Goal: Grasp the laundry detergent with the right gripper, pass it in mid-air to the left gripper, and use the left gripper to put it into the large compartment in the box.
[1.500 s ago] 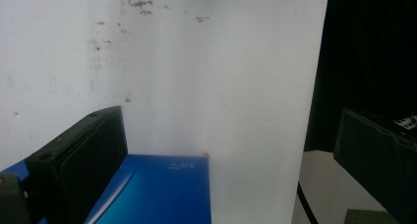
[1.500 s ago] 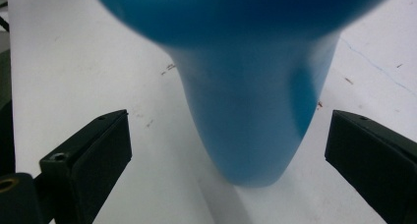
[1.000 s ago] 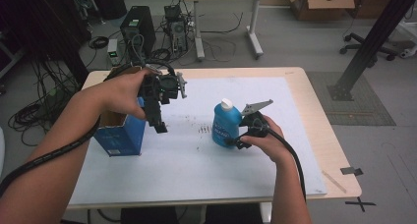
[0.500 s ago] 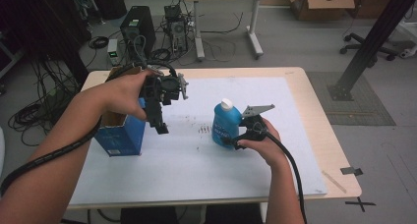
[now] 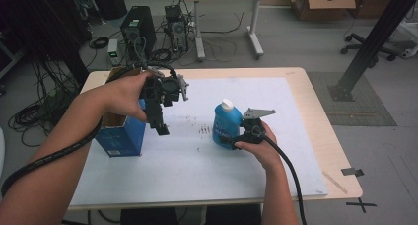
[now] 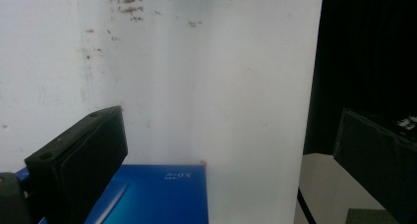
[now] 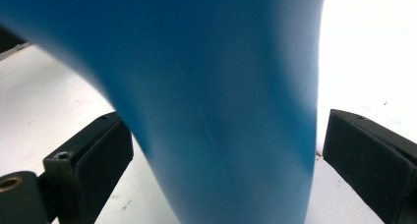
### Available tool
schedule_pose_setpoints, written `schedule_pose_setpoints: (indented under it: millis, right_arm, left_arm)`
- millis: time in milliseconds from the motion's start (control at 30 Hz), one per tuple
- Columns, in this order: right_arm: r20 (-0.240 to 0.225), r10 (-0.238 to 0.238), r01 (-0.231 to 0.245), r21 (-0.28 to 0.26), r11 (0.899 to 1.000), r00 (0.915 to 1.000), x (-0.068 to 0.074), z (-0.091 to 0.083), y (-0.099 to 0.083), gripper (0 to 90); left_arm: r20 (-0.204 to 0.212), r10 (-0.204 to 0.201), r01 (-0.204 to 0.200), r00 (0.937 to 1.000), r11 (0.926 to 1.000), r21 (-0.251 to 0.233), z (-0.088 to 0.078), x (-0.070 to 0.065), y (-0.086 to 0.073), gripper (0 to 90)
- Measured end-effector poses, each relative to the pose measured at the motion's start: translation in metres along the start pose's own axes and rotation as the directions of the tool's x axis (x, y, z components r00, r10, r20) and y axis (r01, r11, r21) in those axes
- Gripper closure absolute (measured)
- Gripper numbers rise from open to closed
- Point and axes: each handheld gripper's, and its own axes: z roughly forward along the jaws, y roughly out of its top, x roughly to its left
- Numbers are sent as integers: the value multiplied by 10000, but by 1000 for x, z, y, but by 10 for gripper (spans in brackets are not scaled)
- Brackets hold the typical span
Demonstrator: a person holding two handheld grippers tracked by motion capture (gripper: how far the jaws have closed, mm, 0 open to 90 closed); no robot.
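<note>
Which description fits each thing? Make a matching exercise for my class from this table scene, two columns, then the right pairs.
Things:
1. blue bottle
2. blue box
3. left tongs
4. right tongs

Descriptions:
A. held above the table, nothing between the jaws
B. open cardboard top, near the table's left edge
C. white cap, standing upright
D. jaws either side of the bottle

Pairs: 1-C, 2-B, 3-A, 4-D

The blue plastic bottle (image 5: 226, 126) looks smooth and faintly glossy under its white plastic cap (image 5: 226, 104); the blue cardboard box (image 5: 120, 134) is matt; the pale wooden counter (image 5: 315, 106) carries a matt white sheet (image 5: 207, 161).
</note>
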Motion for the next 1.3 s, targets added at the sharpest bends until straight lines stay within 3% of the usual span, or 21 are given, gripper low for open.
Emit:
schedule_pose_setpoints:
  millis: [333,733,1300]
  right_arm:
    - [474,202,-168,-706,9974,9987,0,3,-7,67]
    - [567,235,-163,-1252,9920,9981,2,7,-10,132]
    - [737,42,72,-1540,9880,9973,5,10,-12,233]
  left_arm:
    - [-9,13,-13,10000,10000,-33,0,0,0,3]
    - [-15,15,-15,10000,10000,-39,0,0,0,3]
    - [-65,-114,113,9999,9999,-101,2,0,-5,2]
